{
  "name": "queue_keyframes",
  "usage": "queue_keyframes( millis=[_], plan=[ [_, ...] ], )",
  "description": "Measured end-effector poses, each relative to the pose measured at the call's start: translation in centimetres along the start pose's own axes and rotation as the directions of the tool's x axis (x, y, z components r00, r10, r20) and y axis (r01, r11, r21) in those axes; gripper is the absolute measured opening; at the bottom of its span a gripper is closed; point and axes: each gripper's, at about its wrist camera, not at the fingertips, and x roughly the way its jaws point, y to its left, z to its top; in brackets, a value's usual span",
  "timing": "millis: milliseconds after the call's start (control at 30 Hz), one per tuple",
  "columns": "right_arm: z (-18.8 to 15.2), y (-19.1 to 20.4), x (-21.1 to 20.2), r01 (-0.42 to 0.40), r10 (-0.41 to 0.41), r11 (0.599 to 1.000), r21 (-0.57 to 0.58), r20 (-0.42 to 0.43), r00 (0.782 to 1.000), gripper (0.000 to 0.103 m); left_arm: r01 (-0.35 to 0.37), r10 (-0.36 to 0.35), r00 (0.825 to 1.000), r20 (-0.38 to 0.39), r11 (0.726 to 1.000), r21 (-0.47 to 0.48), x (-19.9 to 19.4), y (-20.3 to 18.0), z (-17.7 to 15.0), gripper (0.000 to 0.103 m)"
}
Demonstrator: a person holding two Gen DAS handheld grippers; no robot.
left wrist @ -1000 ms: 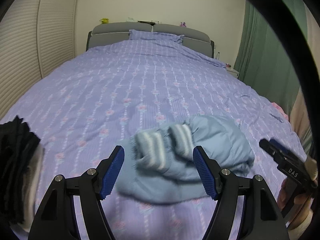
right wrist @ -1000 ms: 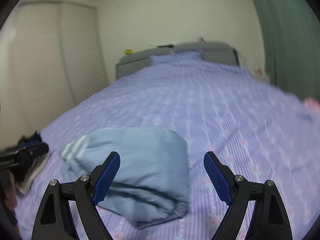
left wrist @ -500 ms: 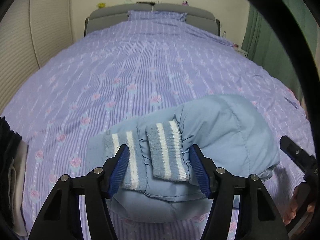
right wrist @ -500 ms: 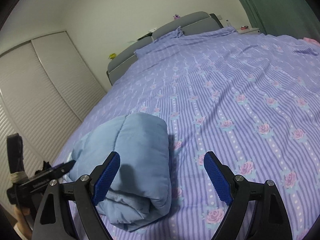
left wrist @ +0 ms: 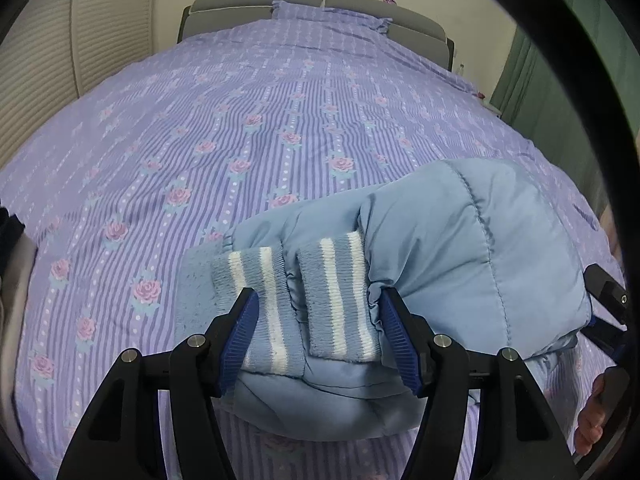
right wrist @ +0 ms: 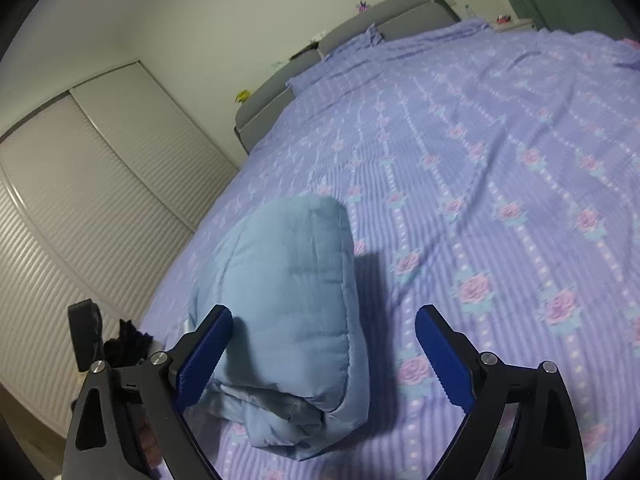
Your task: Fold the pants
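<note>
The light blue padded pants (left wrist: 460,240) lie folded in a thick bundle on the purple floral bedspread (left wrist: 260,120). Their two striped knit cuffs (left wrist: 304,300) lie on top at the near end. My left gripper (left wrist: 320,332) is open, its jaws on either side of the cuffs and close against them. In the right wrist view the same bundle (right wrist: 292,300) lies low and left. My right gripper (right wrist: 324,348) is open, its left jaw against the bundle's side, its right jaw over bare bedspread (right wrist: 500,180).
A grey headboard (left wrist: 320,8) with a pillow stands at the far end. White slatted wardrobe doors (right wrist: 80,180) are on the left. Dark clothes (right wrist: 126,340) lie at the bed's left edge. A green curtain (left wrist: 560,80) hangs on the right.
Both grippers have moved down and in toward the bundle. The left jaws have narrowed around the cuffs. The right gripper has tilted and come closer to the bundle's right end.
</note>
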Motion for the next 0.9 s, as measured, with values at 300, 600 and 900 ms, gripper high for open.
queue_keyframes(
  millis=[300,600,900],
  plan=[
    [-0.6,-2.9,4.4,-0.133,0.166,0.946,0.295,-0.09,0.982,0.102,0.038,-0.037,0.999,0.028,0.998,-0.048,-0.2,1.3,-1.1,0.063],
    [-0.9,-0.7,6.8,-0.159,0.211,0.931,0.328,-0.132,0.968,0.095,0.058,-0.056,0.998,0.03,0.995,-0.075,-0.2,2.1,-0.8,0.063],
    [-0.4,4.3,5.9,0.122,-0.122,0.992,-0.007,-0.137,0.983,0.052,0.026,-0.027,1.0,-0.011,0.999,-0.024,-1.6,1.7,0.5,0.072]
  ],
)
